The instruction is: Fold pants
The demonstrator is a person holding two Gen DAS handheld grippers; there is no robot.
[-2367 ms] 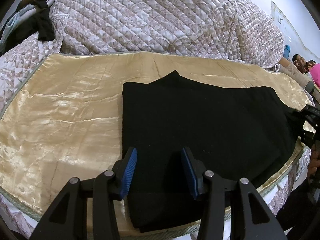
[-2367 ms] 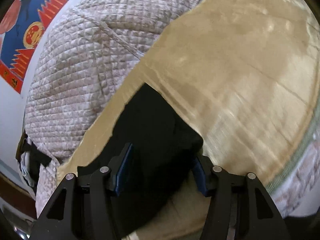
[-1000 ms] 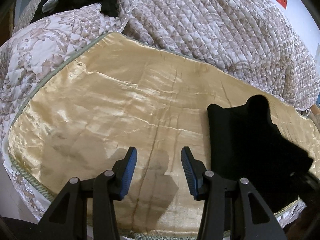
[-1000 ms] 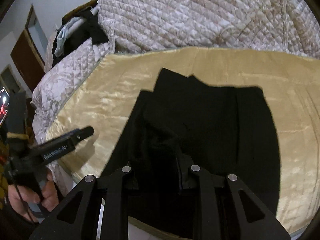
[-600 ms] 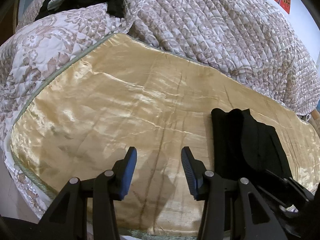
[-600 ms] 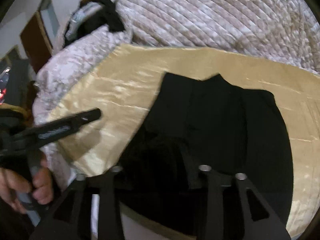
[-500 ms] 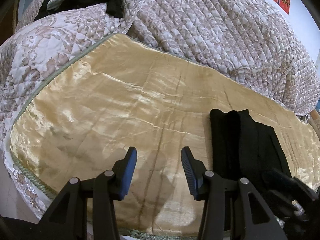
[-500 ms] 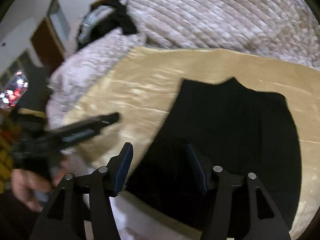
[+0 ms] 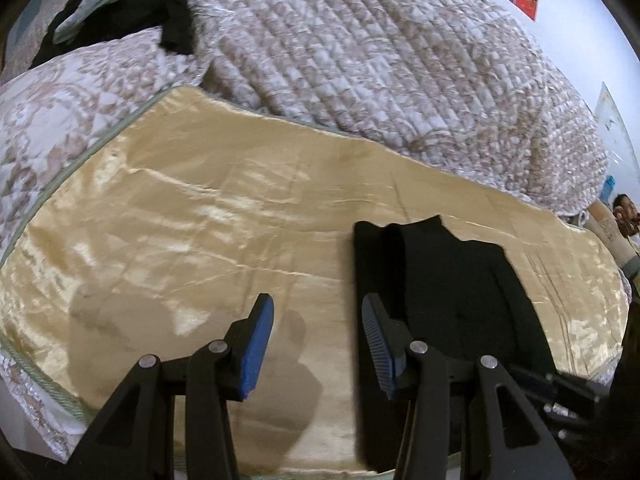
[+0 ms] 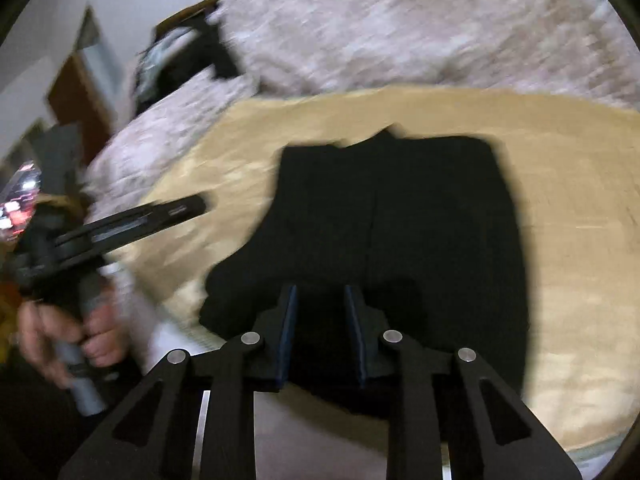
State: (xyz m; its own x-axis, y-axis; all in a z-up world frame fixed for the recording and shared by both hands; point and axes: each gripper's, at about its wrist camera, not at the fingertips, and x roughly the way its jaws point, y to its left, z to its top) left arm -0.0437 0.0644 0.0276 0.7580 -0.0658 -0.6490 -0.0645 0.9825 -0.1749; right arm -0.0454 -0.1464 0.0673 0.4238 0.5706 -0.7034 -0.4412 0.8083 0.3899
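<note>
The black pants [image 10: 400,220] lie folded flat on the gold satin sheet [image 10: 560,160], their near edge at the bed's front. My right gripper [image 10: 320,292] hovers over that near edge. Its jaws are closing with a narrow gap left, and I see no cloth pinched between the pads. My left gripper [image 9: 317,300] stands open over bare sheet [image 9: 200,220], nothing between its blue pads, with the pants [image 9: 440,280] just to its right. The right wrist view, blurred, shows the left gripper [image 10: 176,210] from the side, held by a hand [image 10: 60,332].
A quilted floral bedspread [image 9: 360,60] is bunched behind the sheet. A heap of dark and pale clothes [image 9: 120,20] lies at the far left. A person [image 9: 624,208] sits at the far right. A brown door [image 10: 80,92] stands left of the bed.
My right gripper let go of the bunched pants, opened wide, then narrowed again. The pants now lie flat. My left gripper drifted a little toward the pants.
</note>
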